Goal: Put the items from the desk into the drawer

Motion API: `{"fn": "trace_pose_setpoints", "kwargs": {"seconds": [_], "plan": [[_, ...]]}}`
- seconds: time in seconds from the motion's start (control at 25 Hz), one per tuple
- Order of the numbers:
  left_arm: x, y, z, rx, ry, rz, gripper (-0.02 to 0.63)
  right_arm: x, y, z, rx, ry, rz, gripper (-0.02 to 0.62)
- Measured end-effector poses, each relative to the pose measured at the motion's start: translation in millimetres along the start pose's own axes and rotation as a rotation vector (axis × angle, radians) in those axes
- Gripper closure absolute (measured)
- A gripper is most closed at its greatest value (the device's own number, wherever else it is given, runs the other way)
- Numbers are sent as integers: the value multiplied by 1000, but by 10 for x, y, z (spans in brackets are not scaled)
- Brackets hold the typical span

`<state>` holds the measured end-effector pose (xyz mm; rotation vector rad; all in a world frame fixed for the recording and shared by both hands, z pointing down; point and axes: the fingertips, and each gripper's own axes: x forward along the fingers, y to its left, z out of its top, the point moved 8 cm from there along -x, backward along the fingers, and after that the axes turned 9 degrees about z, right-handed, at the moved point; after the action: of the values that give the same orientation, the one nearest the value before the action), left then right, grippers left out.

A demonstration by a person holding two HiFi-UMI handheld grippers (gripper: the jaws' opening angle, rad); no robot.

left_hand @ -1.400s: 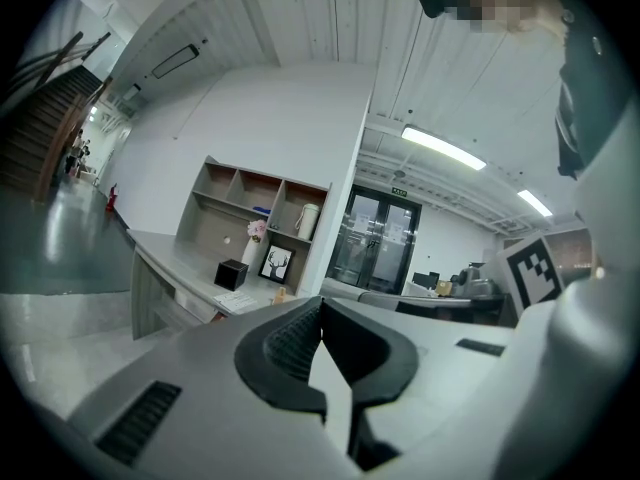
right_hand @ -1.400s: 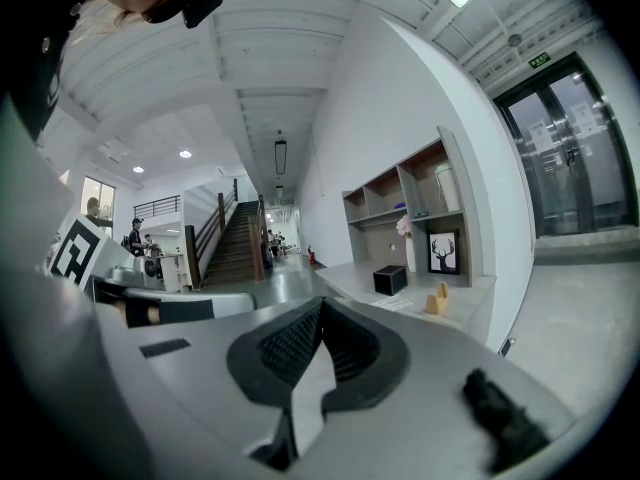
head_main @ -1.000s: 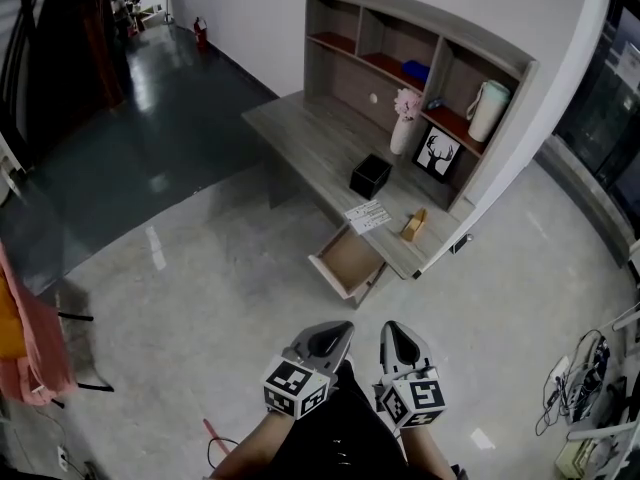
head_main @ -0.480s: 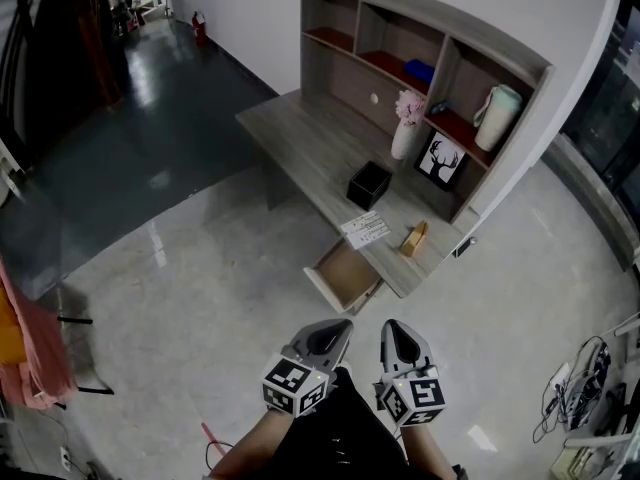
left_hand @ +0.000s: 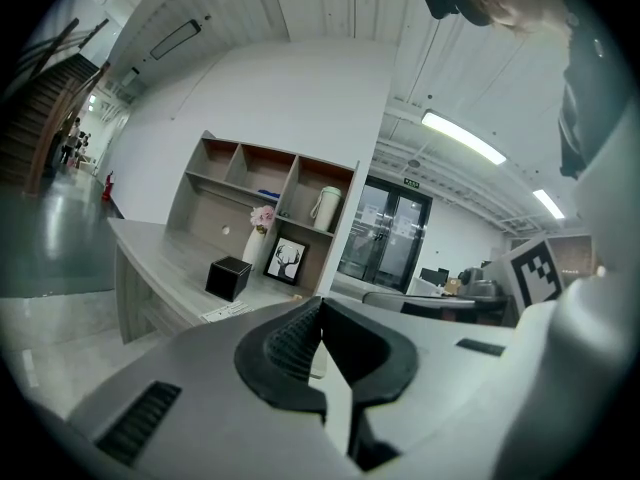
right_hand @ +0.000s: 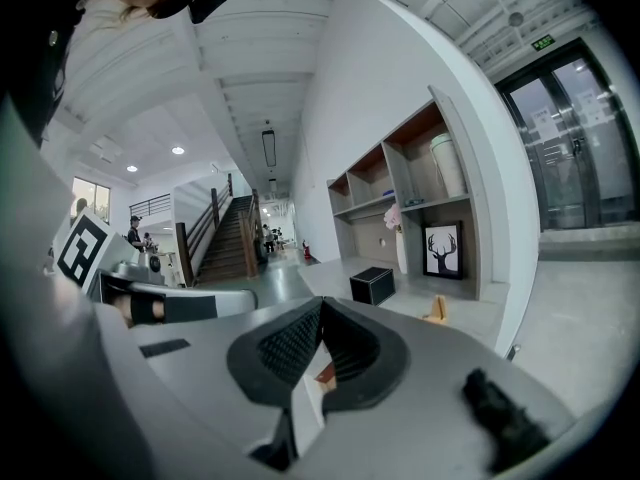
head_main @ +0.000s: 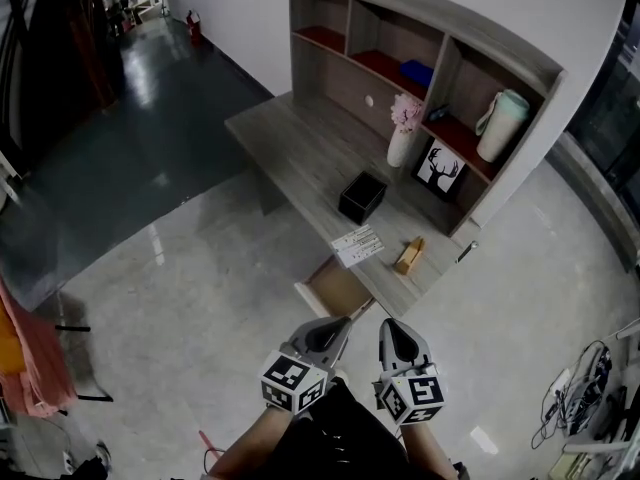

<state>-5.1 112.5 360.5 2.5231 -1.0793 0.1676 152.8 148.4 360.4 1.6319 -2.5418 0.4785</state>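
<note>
The grey desk [head_main: 290,138] with a shelf unit stands ahead. On its top lie a black box [head_main: 362,197], a printed paper card [head_main: 358,245] and a small wooden piece [head_main: 409,255]. Below the card the drawer [head_main: 330,290] is pulled open, its near end hidden behind my left gripper. My left gripper [head_main: 343,324] and right gripper [head_main: 388,327] are held side by side short of the desk. Both are shut and hold nothing. The left gripper view shows its shut gripper [left_hand: 320,304] before the black box [left_hand: 228,277]. The right gripper view shows its shut gripper [right_hand: 321,304], the box [right_hand: 372,284] and the wooden piece [right_hand: 437,310].
At the back of the desk stand a white vase with pink flowers [head_main: 402,133] and a framed deer picture [head_main: 440,168]. The shelves hold a white jug [head_main: 503,124] and a blue item [head_main: 416,71]. An orange cloth [head_main: 25,353] hangs at left; cables [head_main: 590,408] lie at right.
Both grippers have come closer to the desk together. The desk and open drawer have slid down and left in the head view, and the drawer's near end now sits behind the left gripper's tip.
</note>
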Motion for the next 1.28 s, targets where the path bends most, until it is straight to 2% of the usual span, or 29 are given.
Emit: {"fn": "trace_pose_setpoints", "kwargs": {"seconds": [0.32, 0.64, 1.0, 1.28], "plan": [[408, 111, 47, -12, 26, -1, 595, 277, -331, 39, 13, 16, 10, 586], [655, 343, 46, -8, 45, 61, 595, 596, -497, 18, 35, 36, 60, 586], [759, 531, 186, 8, 26, 109, 595, 931, -412, 79, 45, 48, 147, 586], [794, 699, 297, 33, 32, 91, 595, 1150, -283, 116, 85, 52, 170, 586]]}}
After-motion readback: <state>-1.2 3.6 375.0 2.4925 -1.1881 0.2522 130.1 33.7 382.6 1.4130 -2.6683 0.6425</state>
